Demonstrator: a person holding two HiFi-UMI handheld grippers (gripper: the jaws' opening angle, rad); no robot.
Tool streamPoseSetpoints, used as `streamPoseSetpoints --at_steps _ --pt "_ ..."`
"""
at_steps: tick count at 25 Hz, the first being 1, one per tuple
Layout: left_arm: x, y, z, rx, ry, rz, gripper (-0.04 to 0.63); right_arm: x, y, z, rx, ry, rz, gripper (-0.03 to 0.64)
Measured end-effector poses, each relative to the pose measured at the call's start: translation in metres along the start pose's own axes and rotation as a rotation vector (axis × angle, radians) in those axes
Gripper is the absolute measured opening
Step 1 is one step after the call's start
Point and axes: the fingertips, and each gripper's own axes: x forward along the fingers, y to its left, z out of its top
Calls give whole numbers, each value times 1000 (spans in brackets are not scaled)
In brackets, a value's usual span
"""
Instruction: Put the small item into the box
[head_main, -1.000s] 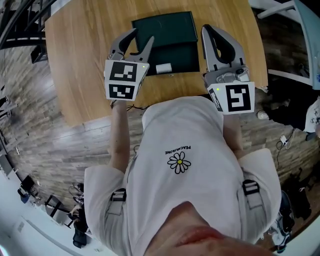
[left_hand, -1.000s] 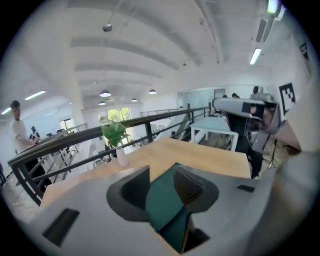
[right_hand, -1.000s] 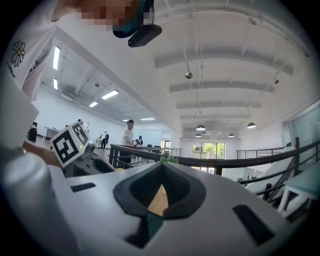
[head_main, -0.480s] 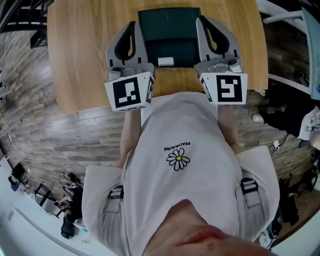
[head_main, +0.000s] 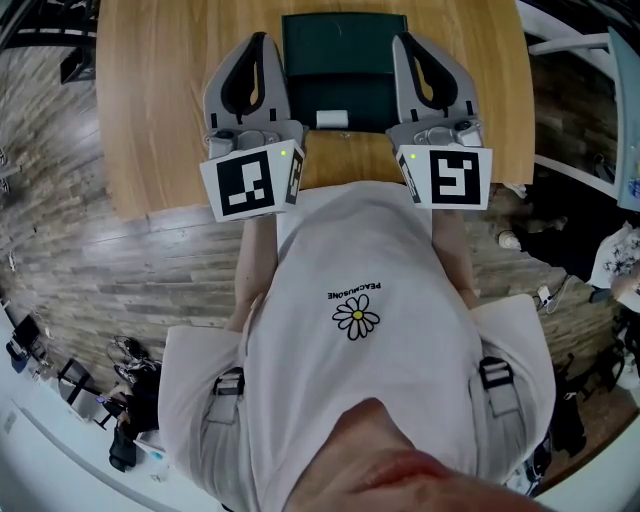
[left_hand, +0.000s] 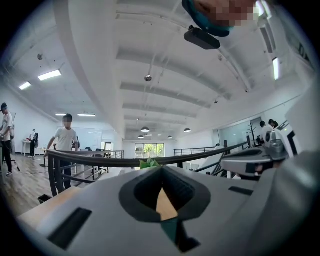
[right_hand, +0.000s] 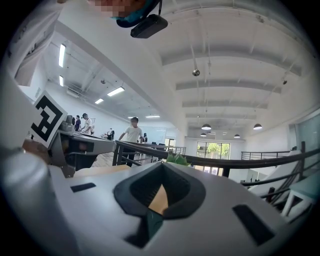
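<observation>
Both tongs flank the green box (head_main: 345, 45) as you stand at the counter (head_main: 160, 90). The left tongs (head_main: 258, 40) run along the box's left side and the right tongs (head_main: 403, 40) along its right. Each pair is pressed together with nothing between the tips. The matched, hands-off pose looks like a pause, not a reach, and it keeps both tools clear of the box.

The small white item (head_main: 332, 119) lies at the box's near edge, between the two tongs and touched by neither. From above you cannot tell whether it rests on the counter or on the box's dark near part.

With the tongs closed, neither pair could take the item. If it still has to go in, one pair would probably need to spread and come down toward that near edge.
</observation>
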Motion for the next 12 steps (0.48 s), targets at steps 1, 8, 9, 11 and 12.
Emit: streamPoseSetpoints --at_steps 1,8,9,11,12 --pt "0 0 1 0 -3 -1 17 -1 -1 -1 -10 3 -1 6" --pt "-6 -5 10 7 -18 -5 17 -1 6 2 18 -4 16 6" --pt "-7 -5 10 7 -19 -6 17 -1 7 2 16 -3 19 6" --pt "-9 -6 11 7 -21 -9 17 -2 9 0 12 1 24 6" --pt "-10 -7 11 7 -23 -11 17 -3 10 -1 11 4 26 6"
